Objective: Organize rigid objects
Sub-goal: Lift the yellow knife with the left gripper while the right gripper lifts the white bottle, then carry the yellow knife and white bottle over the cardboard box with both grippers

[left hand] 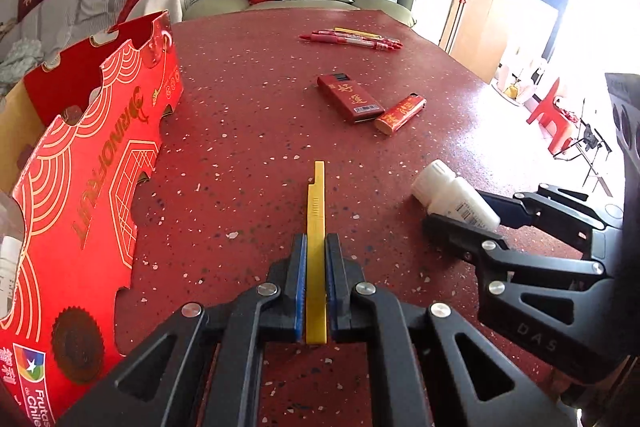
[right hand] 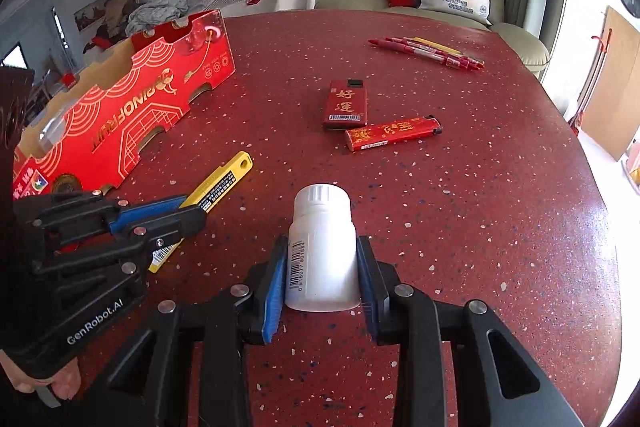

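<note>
My left gripper [left hand: 316, 243] is shut on a yellow utility knife [left hand: 316, 227], seen edge-on and pointing away; it also shows in the right wrist view [right hand: 218, 183], held by the left gripper [right hand: 192, 211]. My right gripper [right hand: 322, 247] is shut on a white plastic bottle [right hand: 322, 247], cap pointing away, low over the red speckled table [right hand: 480, 227]. In the left wrist view the bottle [left hand: 452, 193] sits in the right gripper [left hand: 480, 223] at the right.
A red cardboard fruit box [left hand: 92, 187] stands open at the left, also in the right wrist view [right hand: 132, 115]. A red flat case [right hand: 346, 105], a red lighter [right hand: 394, 133] and several red pens [right hand: 428, 51] lie farther back. A sofa stands behind the table.
</note>
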Motion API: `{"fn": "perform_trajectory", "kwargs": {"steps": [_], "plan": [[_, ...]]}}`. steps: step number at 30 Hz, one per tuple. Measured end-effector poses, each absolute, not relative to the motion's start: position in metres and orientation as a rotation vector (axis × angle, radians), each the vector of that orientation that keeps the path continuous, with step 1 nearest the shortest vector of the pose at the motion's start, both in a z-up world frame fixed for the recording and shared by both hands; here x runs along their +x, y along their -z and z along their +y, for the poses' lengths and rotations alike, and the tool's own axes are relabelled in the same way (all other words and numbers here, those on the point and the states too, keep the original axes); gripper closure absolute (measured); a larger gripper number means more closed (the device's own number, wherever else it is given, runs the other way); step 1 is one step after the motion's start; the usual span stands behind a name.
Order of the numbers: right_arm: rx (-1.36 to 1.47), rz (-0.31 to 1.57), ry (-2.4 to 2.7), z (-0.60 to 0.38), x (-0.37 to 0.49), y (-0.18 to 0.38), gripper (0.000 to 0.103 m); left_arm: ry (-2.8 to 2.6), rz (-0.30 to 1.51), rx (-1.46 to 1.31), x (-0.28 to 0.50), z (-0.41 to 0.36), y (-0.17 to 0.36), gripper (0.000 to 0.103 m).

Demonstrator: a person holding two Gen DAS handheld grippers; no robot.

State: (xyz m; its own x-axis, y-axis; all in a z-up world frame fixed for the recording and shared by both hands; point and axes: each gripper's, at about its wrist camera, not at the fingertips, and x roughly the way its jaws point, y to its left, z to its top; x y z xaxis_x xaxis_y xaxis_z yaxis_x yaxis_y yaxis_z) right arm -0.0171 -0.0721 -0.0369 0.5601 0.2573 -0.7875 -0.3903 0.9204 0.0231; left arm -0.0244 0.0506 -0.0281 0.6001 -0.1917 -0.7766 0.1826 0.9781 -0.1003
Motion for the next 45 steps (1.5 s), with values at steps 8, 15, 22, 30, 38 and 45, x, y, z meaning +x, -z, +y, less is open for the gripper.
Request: {"fn": "perform_trajectory", "kwargs": {"steps": [8,15,22,30,38,45], "plan": [[-0.185,0.894,-0.372,-0.068,-0.016,0.037,0.069,0.206,0.899,-0.018,-0.025,0.053,0.029,0.094],[-0.187,0.893,-0.369,-0.069,-0.016,0.037,0.069,0.185,0.898,-0.002,-0.027,0.052,0.029,0.094],[-0.189,0.892,-0.368,-0.068,-0.016,0.037,0.069,0.167,0.897,0.011,-0.027,0.051,0.029,0.094],[-0.179,0.891,-0.372,-0.069,-0.016,0.037,0.069,0.142,0.896,0.012,-0.028,0.052,0.028,0.094],[-0.128,0.876,-0.391,-0.073,-0.025,0.033,0.069,0.102,0.893,-0.006,-0.028,0.056,0.028,0.094],[-0.094,0.823,-0.400,-0.072,-0.044,0.022,0.069,0.070,0.873,-0.027,-0.040,0.064,0.023,0.094]]}}
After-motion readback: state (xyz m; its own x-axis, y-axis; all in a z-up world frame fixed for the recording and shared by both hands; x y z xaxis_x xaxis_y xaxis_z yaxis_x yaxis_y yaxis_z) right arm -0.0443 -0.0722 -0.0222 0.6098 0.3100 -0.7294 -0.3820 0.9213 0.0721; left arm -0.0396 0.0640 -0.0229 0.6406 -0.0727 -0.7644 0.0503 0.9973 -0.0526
